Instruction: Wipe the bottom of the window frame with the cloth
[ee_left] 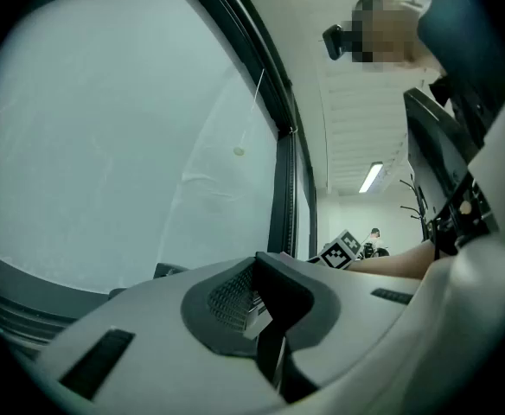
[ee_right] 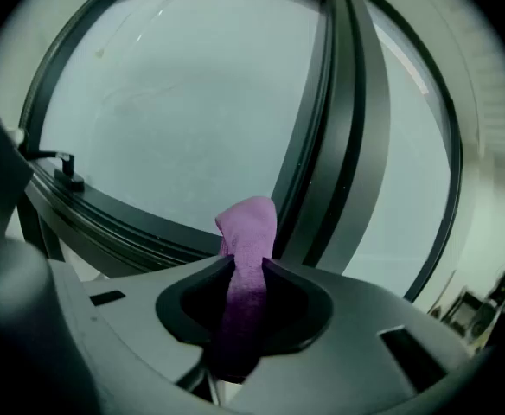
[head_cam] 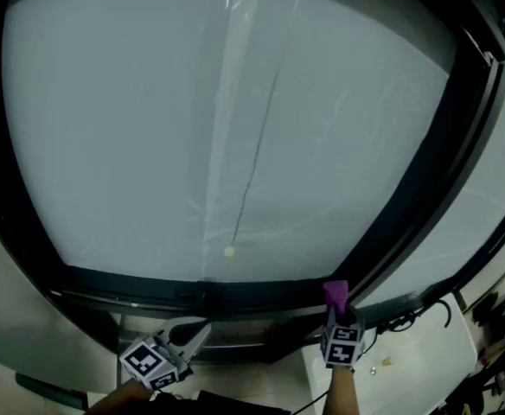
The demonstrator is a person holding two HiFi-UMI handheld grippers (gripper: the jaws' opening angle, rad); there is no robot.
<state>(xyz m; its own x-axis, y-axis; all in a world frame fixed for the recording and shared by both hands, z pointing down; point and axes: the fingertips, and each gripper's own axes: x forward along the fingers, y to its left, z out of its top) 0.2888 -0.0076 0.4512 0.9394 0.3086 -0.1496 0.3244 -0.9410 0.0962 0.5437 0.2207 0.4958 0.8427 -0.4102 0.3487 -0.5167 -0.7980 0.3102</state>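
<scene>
The cloth (ee_right: 248,249) is pinched in the right gripper (ee_right: 246,277) by the window frame's (head_cam: 192,288) bottom right corner. The left gripper (ee_left: 263,294), closed on nothing, is held below the frame. Nearly all the wiping is judged to remain.

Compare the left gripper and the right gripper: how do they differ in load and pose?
The right gripper is shut on a purple cloth; the left gripper is shut on nothing. In the head view the right gripper points straight up at the window frame, while the left gripper leans to the right. Both sit below the frame's bottom rail.
</scene>
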